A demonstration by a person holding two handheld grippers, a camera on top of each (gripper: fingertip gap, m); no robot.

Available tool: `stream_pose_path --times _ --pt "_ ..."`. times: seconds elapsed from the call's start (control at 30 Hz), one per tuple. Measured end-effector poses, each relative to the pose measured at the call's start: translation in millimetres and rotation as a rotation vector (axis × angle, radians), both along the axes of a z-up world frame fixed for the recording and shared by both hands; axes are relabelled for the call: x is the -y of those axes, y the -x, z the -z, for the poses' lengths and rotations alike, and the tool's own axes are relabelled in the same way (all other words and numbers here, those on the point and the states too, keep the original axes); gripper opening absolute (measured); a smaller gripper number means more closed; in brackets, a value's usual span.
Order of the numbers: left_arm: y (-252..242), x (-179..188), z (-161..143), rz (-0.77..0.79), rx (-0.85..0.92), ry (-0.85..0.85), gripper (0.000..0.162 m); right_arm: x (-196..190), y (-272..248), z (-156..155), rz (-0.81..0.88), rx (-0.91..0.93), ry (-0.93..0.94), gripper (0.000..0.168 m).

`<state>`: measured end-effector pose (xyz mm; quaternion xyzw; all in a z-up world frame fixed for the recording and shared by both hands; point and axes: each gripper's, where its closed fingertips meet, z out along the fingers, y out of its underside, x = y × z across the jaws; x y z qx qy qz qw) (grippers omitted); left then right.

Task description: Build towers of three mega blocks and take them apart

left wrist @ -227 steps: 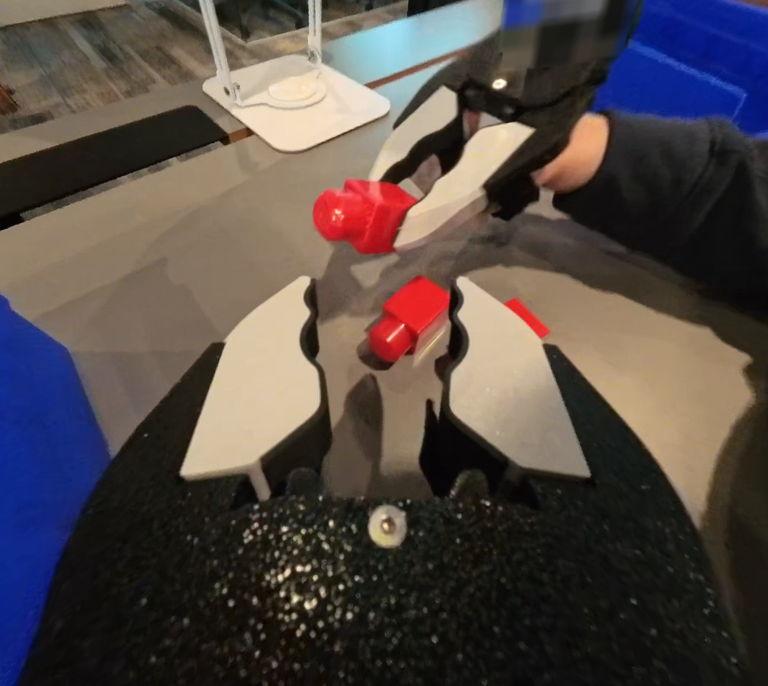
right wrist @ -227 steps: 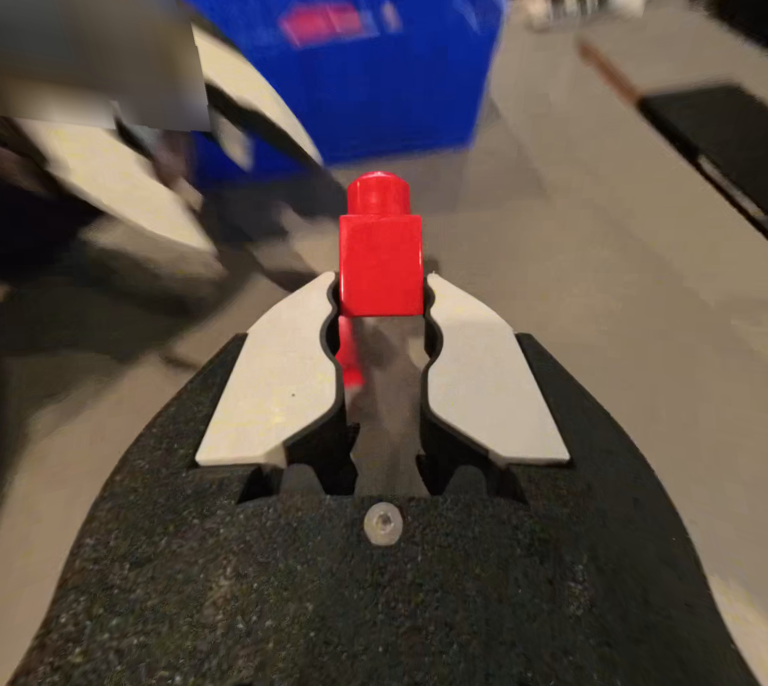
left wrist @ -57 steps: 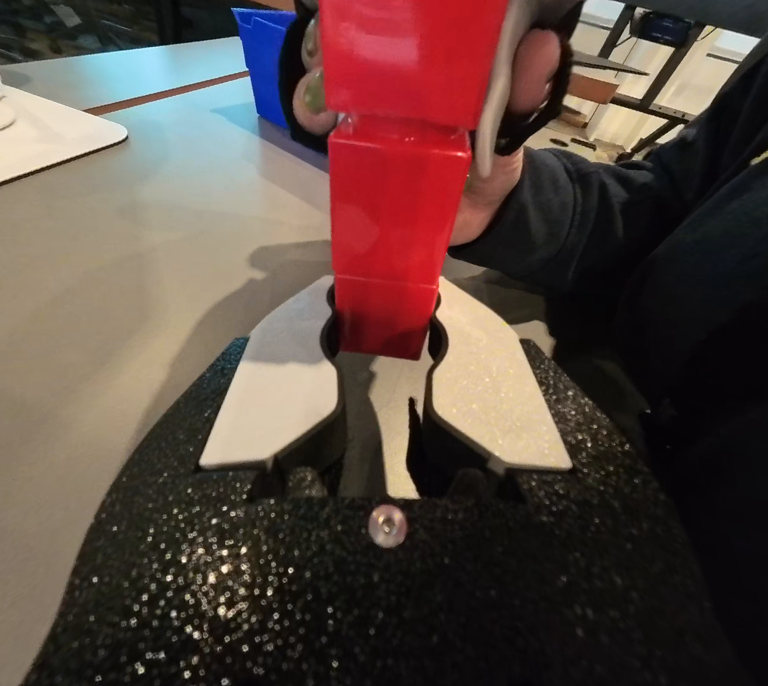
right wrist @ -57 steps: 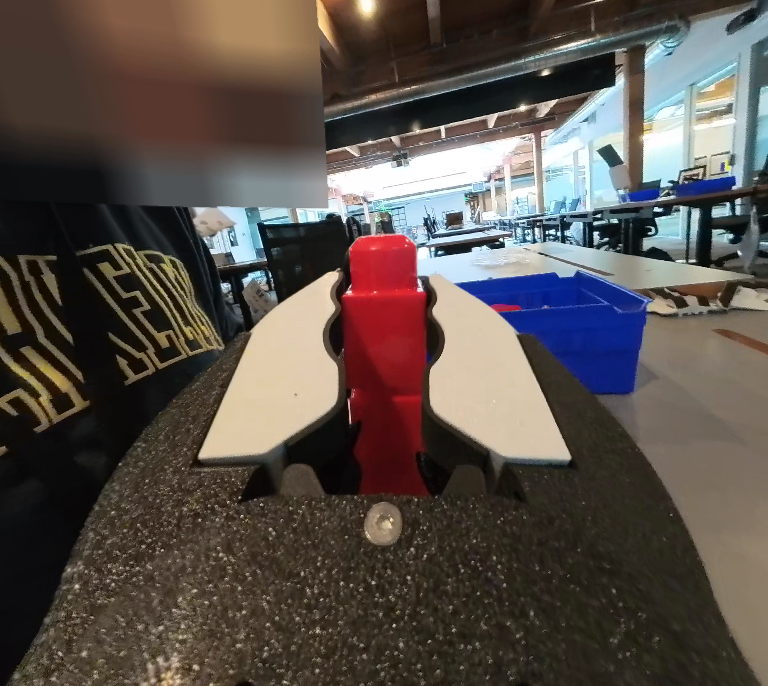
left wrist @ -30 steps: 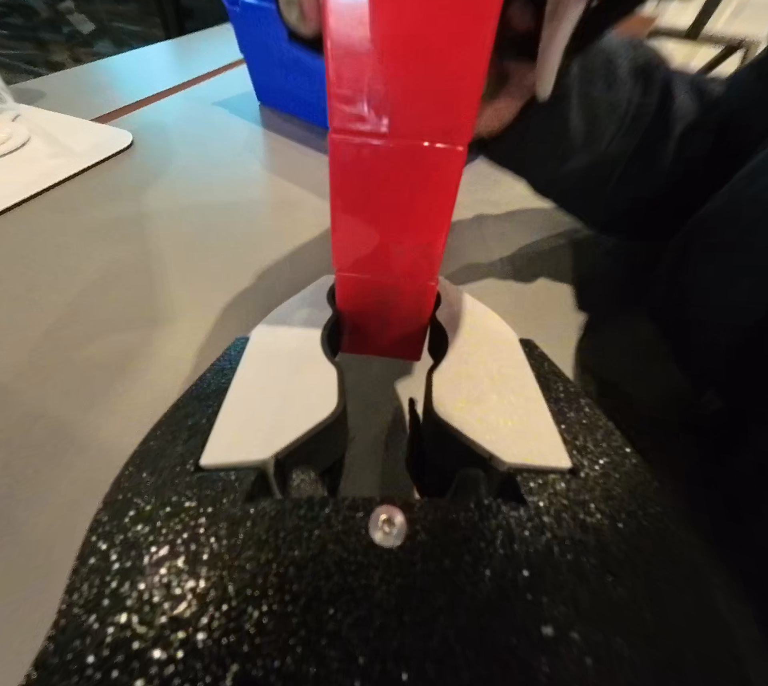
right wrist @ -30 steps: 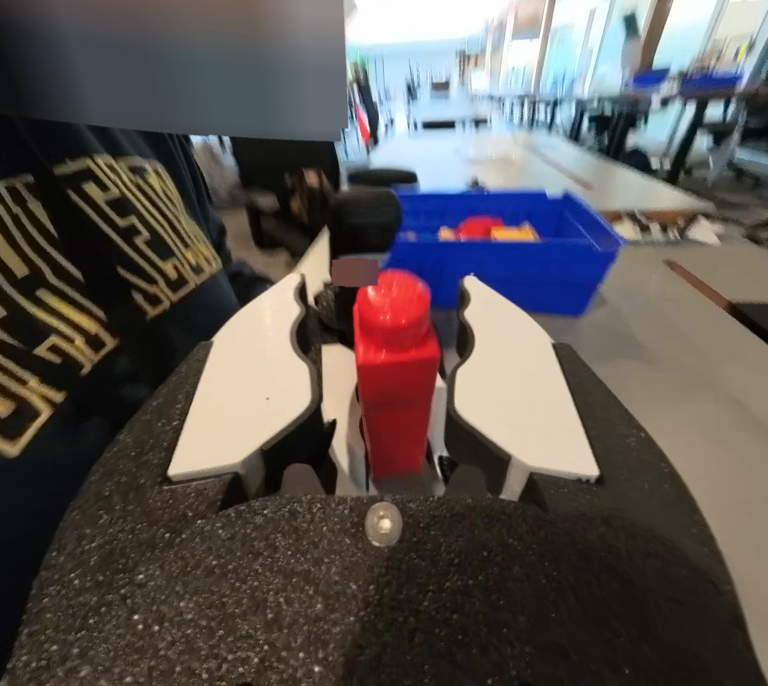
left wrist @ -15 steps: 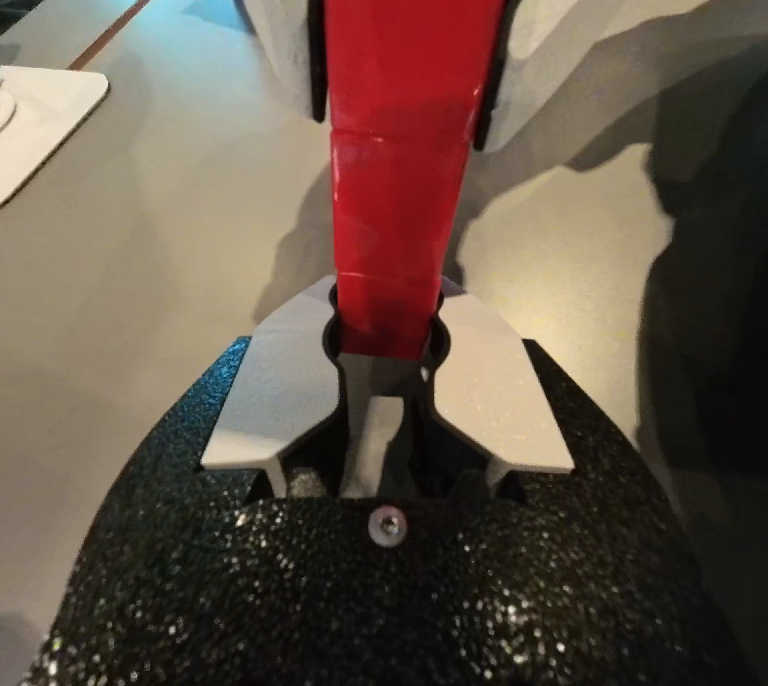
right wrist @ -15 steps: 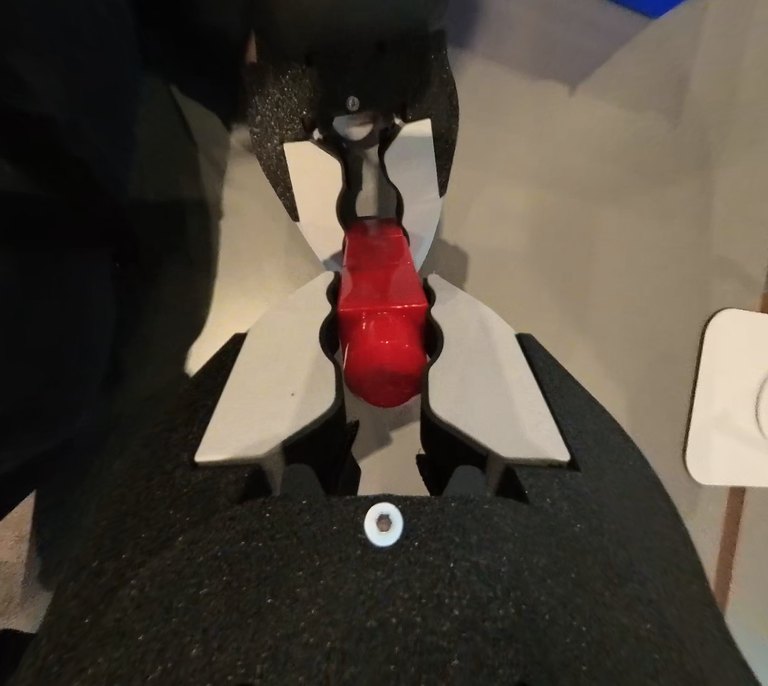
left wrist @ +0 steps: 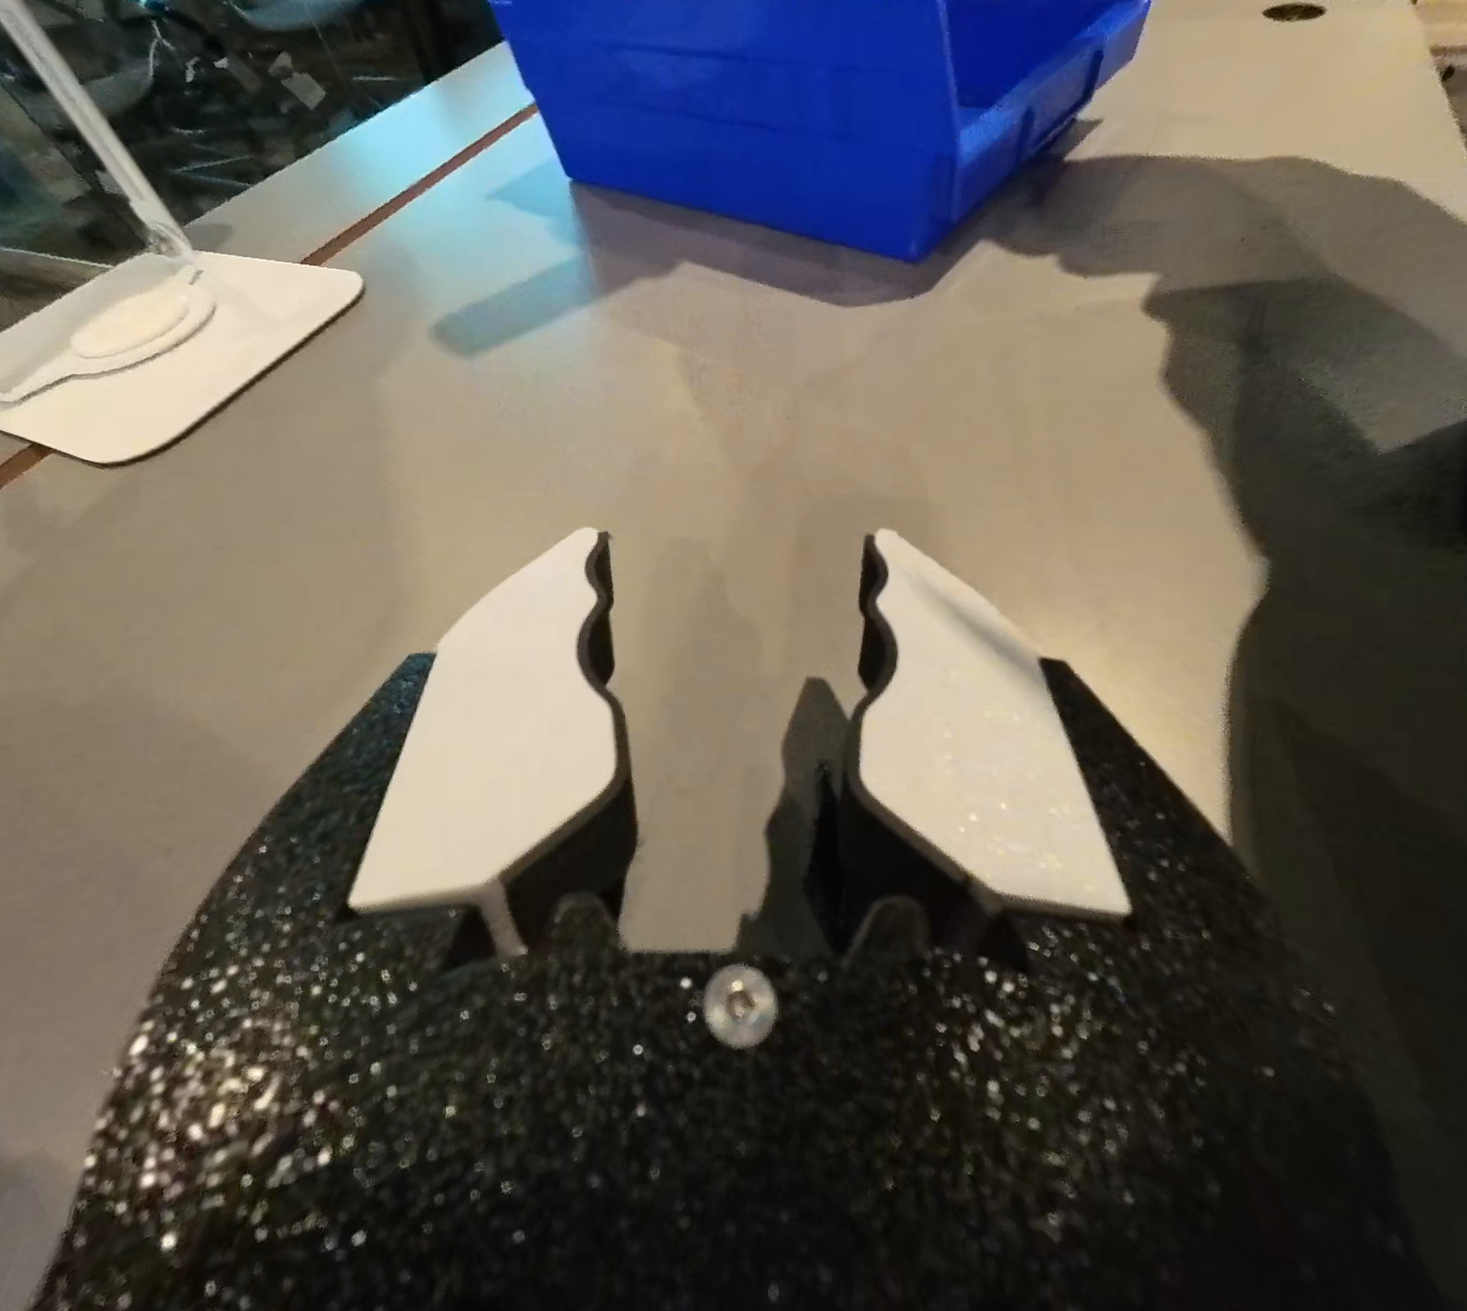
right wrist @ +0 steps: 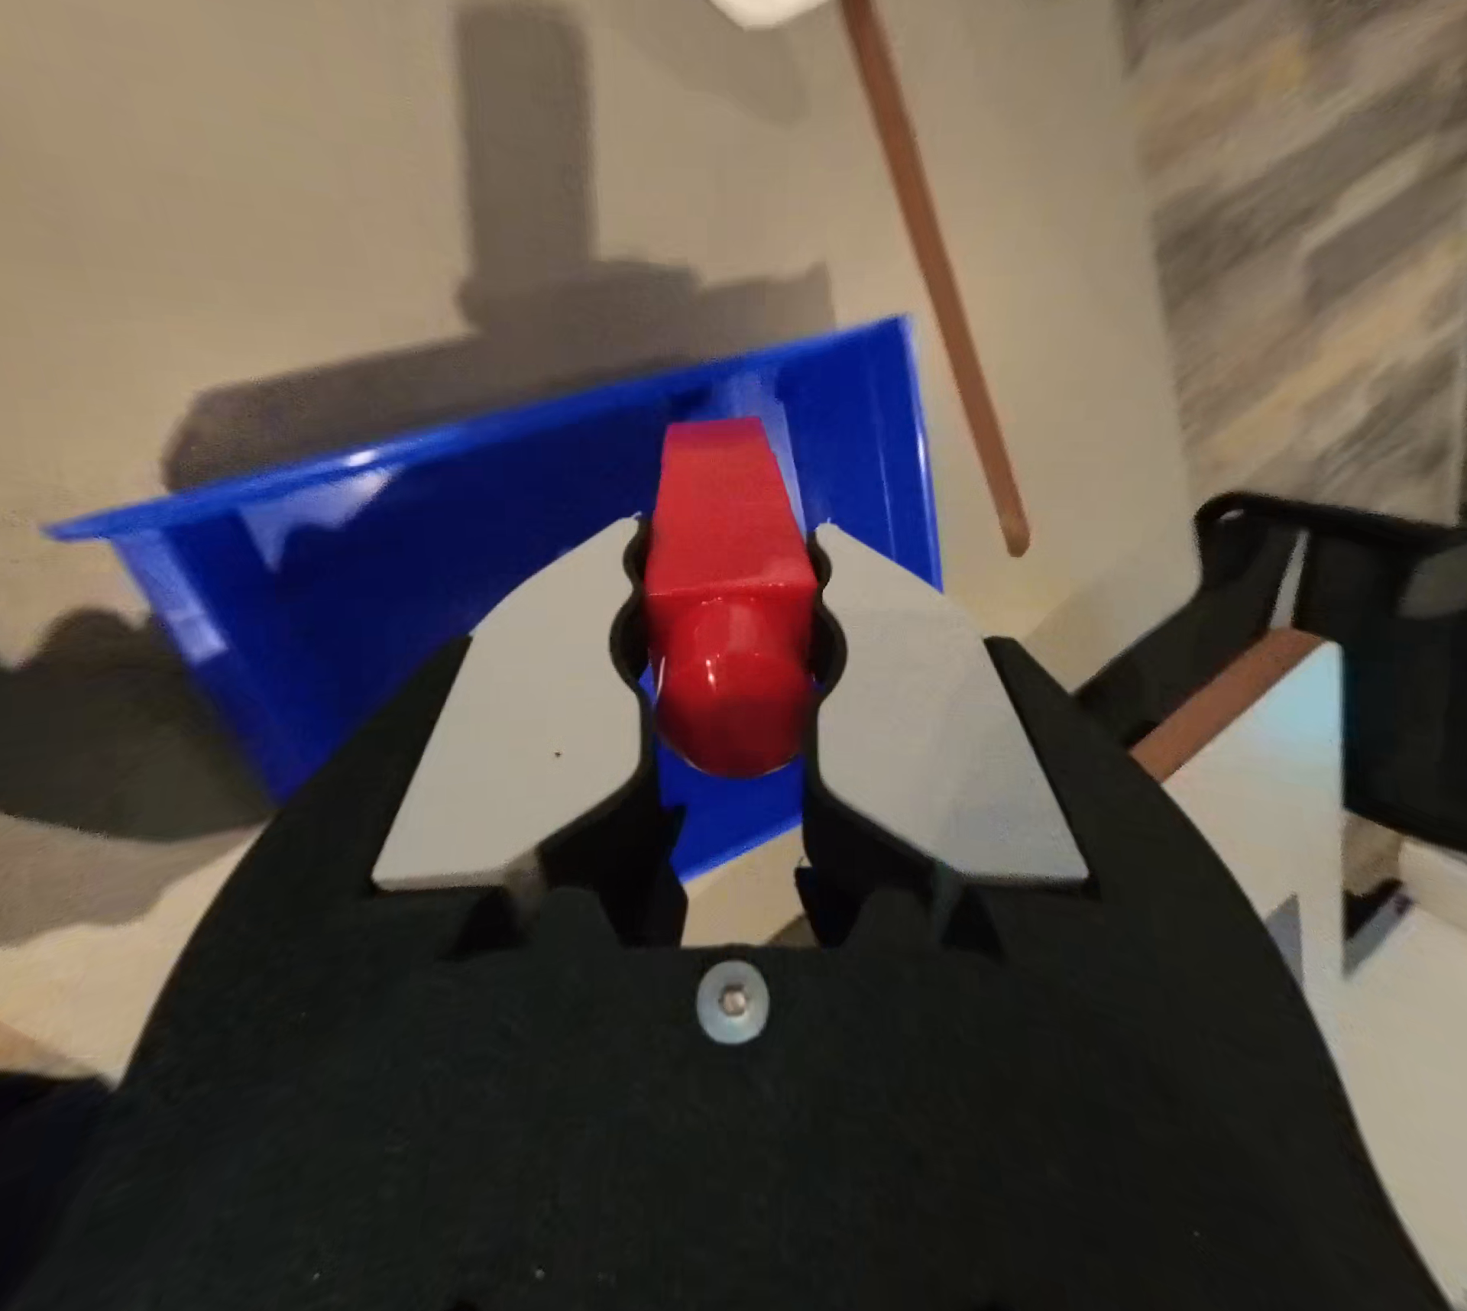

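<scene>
Half a second ago both grippers clamped the red tower end to end; now the left gripper has let go and hangs over the bare grey table with its fingers spread wide and nothing between them. Only the right gripper holds the tower, its fingertips closed on the top block's sides, stud pointing back toward the camera. Beyond lies the blue bin, with the tower's lower end over it.
</scene>
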<state>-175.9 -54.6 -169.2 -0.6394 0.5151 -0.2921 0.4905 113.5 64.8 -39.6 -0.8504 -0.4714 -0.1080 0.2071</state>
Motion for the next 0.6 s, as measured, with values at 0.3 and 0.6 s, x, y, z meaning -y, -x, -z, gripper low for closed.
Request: stream_pose_path --times 0.3,0.6 --pt "7 -7 -12 -0.025 0.111 0.068 0.057 -58 -28 90 -0.059 0.161 0.292 0.037" --pt "9 -9 -14 -0.022 0.146 0.103 0.057 -70 -26 106 -0.067 0.107 0.349 0.037"
